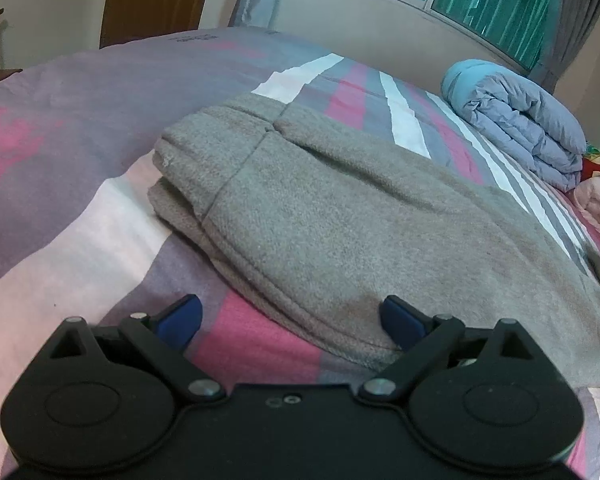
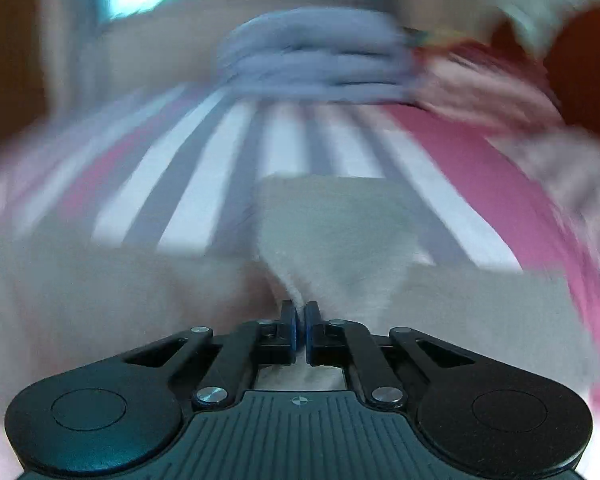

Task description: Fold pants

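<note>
Grey fleece pants (image 1: 320, 200) lie folded on a striped bed, their waistband at the far left end. My left gripper (image 1: 290, 312) is open at the near edge of the pants; its right blue pad (image 1: 400, 320) rests on the fabric and its left pad sits over the bedsheet. In the blurred right wrist view, my right gripper (image 2: 300, 316) is shut, and a flap of the grey pants (image 2: 332, 224) rises from between its blue pads. More grey fabric spreads to both sides of that gripper.
The bedsheet (image 1: 100, 220) has pink, white and purple stripes. A rolled blue-grey quilt (image 1: 520, 120) lies at the far right by the window wall, with pink and red bedding beside it. A wooden door and chair stand beyond the bed at the left.
</note>
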### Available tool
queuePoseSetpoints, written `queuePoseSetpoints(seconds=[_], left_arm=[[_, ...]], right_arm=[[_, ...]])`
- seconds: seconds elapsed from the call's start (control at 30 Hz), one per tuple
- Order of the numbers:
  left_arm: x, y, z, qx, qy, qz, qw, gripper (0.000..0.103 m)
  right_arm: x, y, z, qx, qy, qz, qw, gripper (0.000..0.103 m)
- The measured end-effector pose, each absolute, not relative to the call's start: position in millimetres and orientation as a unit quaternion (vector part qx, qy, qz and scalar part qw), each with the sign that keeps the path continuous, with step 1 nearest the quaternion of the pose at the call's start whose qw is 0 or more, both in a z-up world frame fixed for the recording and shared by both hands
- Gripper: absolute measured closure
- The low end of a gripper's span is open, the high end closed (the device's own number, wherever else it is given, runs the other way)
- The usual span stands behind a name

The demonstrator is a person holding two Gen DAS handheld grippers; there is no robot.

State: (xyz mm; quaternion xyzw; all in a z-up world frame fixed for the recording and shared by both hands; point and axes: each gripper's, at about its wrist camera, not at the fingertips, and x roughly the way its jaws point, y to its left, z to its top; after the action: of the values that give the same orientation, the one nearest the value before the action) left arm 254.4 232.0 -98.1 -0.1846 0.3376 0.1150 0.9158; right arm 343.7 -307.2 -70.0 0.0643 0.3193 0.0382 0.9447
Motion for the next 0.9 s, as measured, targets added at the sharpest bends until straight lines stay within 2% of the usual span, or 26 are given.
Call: queuePoseSetpoints(seconds=[0.1, 0.17, 0.23, 0.3, 0.37, 0.6, 0.77, 0.9], left_arm=[[255, 231, -99, -0.181, 0.335, 0.115, 0.917, 0.01], [255, 231, -100, -0.18, 0.335, 0.115, 0.918, 0.01], [255, 231, -99, -0.18, 0.335, 0.114, 0.918, 0.01], [254, 230, -100, -0.179, 0.335, 0.115, 0.918, 0.009], [254, 230, -99, -0.179, 0.335, 0.116, 0.918, 0.009], [254, 230, -99, -0.178, 0.334, 0.116, 0.918, 0.009], [253, 229, -100, -0.178, 0.332, 0.117, 0.919, 0.009], [252, 228, -100, -0.178, 0.33, 0.118, 0.92, 0.008]], right_arm=[[318, -369, -94, 0.212, 0.313, -0.008, 0.926, 0.099], [312, -389, -129, 0.257, 0.353, -0.003, 0.9, 0.099], [302, -399, -132, 0.275, 0.336, 0.022, 0.9, 0.093], [298, -396, -120, 0.245, 0.315, 0.027, 0.917, 0.056], [301, -395, -111, 0.237, 0.294, 0.039, 0.925, 0.043], [345, -388, -82, 0.231, 0.269, 0.097, 0.93, 0.043], [379, -344, -67, 0.148, 0.288, 0.155, 0.933, 0.043], [391, -298, -80, 0.046, 0.316, 0.164, 0.933, 0.043]])
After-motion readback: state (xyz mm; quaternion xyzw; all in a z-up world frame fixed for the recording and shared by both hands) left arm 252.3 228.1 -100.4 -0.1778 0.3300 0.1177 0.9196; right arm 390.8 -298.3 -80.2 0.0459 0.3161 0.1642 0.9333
